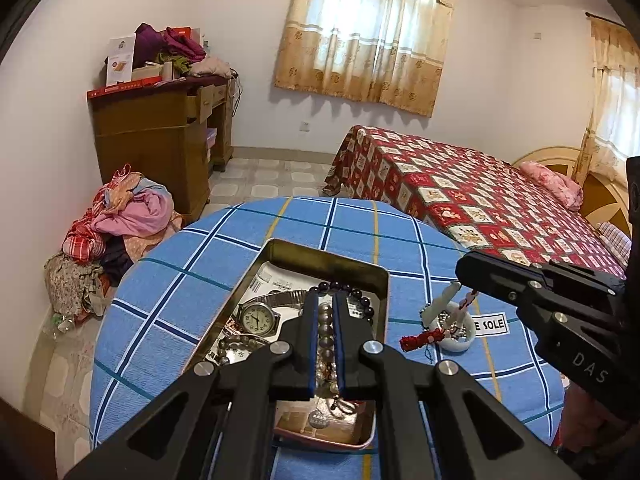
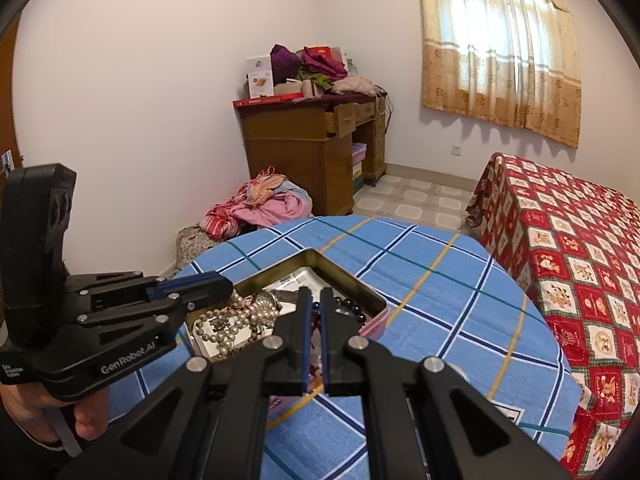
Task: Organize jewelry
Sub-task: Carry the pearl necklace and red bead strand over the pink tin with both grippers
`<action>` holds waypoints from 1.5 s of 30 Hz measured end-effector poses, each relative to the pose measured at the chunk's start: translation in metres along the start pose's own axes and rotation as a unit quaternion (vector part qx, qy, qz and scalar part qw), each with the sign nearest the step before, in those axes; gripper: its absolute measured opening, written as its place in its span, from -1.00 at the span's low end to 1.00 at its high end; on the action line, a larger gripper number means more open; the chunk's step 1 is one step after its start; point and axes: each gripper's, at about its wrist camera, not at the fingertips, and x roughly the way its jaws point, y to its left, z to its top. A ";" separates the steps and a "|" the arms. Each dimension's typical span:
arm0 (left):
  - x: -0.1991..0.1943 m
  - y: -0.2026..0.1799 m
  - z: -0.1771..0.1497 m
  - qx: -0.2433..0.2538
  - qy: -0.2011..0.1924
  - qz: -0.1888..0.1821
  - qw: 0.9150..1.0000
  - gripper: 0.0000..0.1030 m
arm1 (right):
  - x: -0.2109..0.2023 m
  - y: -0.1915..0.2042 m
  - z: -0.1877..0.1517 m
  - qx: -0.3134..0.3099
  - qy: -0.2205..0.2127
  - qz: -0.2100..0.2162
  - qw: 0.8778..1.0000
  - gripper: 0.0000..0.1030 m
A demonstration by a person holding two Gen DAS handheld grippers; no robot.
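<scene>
Over a round table (image 1: 248, 224) draped in blue plaid cloth, the left gripper (image 1: 327, 316) hangs above an open metal tin (image 1: 280, 246), its jaws drawn narrow on a strand of pale pearls (image 1: 325, 332) running between the pads. Inside the tin lie a silver wristwatch (image 1: 258, 316) and a dark bead bracelet (image 1: 352, 292), apparently gathered there for sorting. To the right, the right gripper (image 1: 466, 276) pinches a red-and-white cord (image 1: 460, 312) that trails to a red tassel (image 1: 416, 340) beside a small white cup (image 1: 460, 340), likely to lift it toward the tin.

From the right wrist, the right gripper (image 2: 315, 304) shows its jaws nearly together, the cord hidden from this angle. Beyond them the left gripper (image 2: 230, 290), held in a hand (image 2: 86, 416), has the pearls (image 2: 240, 316) dangling from its tip over the tin (image 2: 320, 258), so the strand seems ready to be lowered in.
</scene>
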 end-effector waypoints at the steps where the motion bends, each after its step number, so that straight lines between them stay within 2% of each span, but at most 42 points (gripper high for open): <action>1: 0.001 0.001 0.000 0.000 0.000 0.001 1.000 -0.89 | 0.001 0.001 0.000 -0.001 0.001 0.001 1.000 -0.90; 32: 0.039 0.036 0.002 -0.019 0.020 0.016 0.999 -0.89 | 0.052 0.016 0.005 -0.006 0.030 0.014 0.999 -0.90; 45: 0.055 0.032 0.001 -0.009 0.026 0.011 1.000 -0.89 | 0.070 0.005 0.001 0.006 0.036 -0.007 0.999 -0.90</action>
